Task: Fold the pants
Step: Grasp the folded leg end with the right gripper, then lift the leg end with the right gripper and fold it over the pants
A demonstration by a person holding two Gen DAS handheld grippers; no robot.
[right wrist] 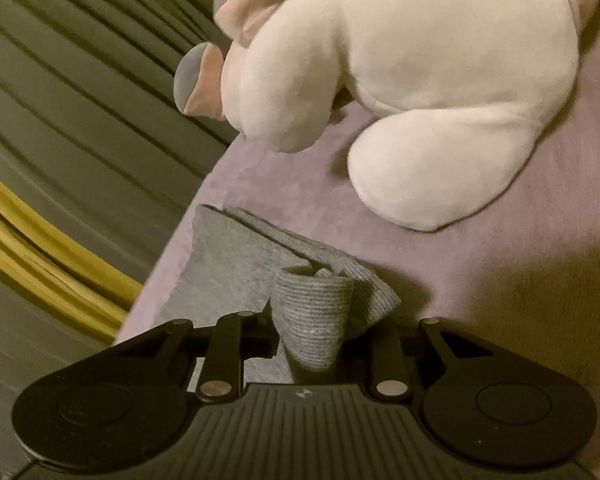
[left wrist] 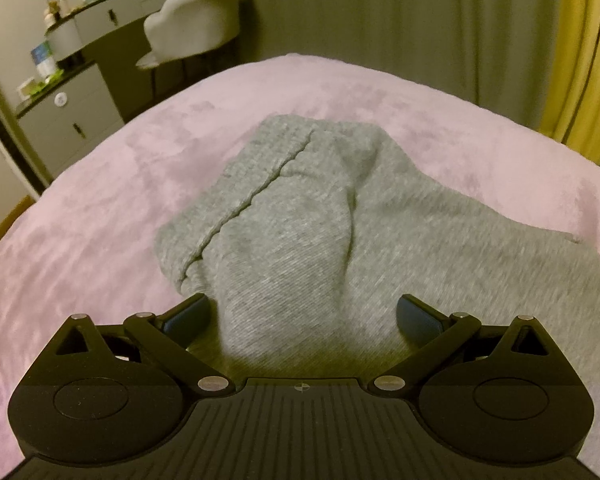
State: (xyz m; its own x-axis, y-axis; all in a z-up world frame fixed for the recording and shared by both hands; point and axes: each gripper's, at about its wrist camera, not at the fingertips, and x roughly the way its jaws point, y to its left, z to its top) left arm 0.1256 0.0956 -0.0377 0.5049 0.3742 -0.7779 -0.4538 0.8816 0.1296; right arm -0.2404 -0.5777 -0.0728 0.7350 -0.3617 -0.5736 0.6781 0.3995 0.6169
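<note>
pants (left wrist: 300,216): grey ribbed knit, rumpled | left gripper (left wrist: 302,314) jaws wide | right gripper (right wrist: 314,340) jaws pinching cuff fold

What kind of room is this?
Probably a bedroom. There's a bed with a fuzzy pink blanket, a big white stuffed animal lying on it, and a dressing table with a padded chair.

Light: dim, warm, yellowish cast in both views.
Shadows: dark patch on the blanket (right wrist: 500,280) toward 4 o'clock, right wrist view.
Blur: soft smear on the curtain (right wrist: 80,100) at 9 o'clock, perhaps from motion.
Distortion: fisheye bending, dark corners at 1 and 11 o'clock.
</note>
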